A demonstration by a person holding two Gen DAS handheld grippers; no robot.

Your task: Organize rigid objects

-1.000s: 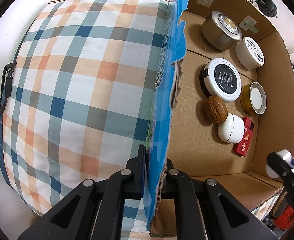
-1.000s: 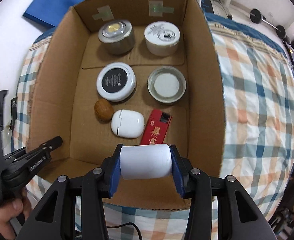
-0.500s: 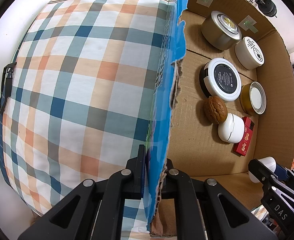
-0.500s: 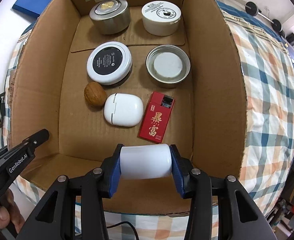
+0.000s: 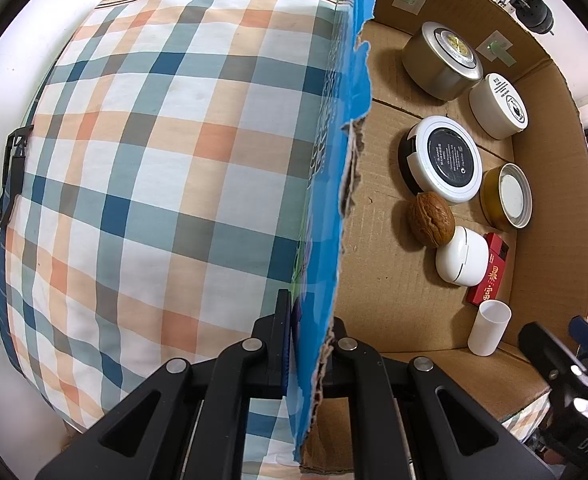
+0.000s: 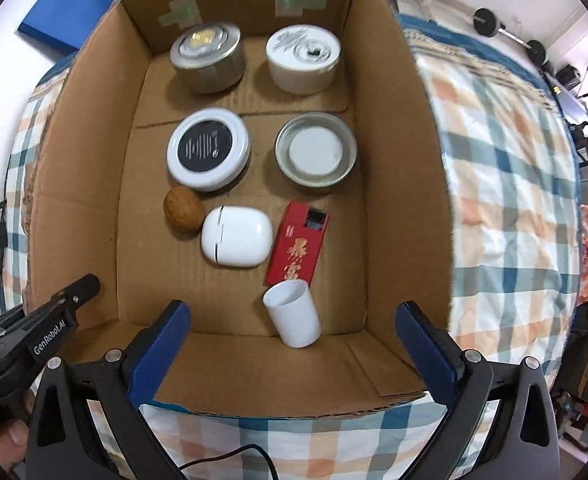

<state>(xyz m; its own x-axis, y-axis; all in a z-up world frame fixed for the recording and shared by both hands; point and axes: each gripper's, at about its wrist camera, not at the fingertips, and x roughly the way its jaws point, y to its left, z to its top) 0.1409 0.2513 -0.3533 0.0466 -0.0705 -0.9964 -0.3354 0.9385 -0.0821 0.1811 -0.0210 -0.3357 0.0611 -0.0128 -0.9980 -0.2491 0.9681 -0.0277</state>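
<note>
Showing blue box wall (image 5: 326, 184) clamped, left view only

Bright, even daylight with soft shadows. Strong fisheye bending and dark corners at the edges. The right wrist view is slightly blurred.

White cup (image 6: 293, 314) in cardboard box (image 6: 404, 168) — upright

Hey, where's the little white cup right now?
In the right wrist view the white cup is inside the cardboard box, near its front wall, just below the red packet and right of centre.
</note>
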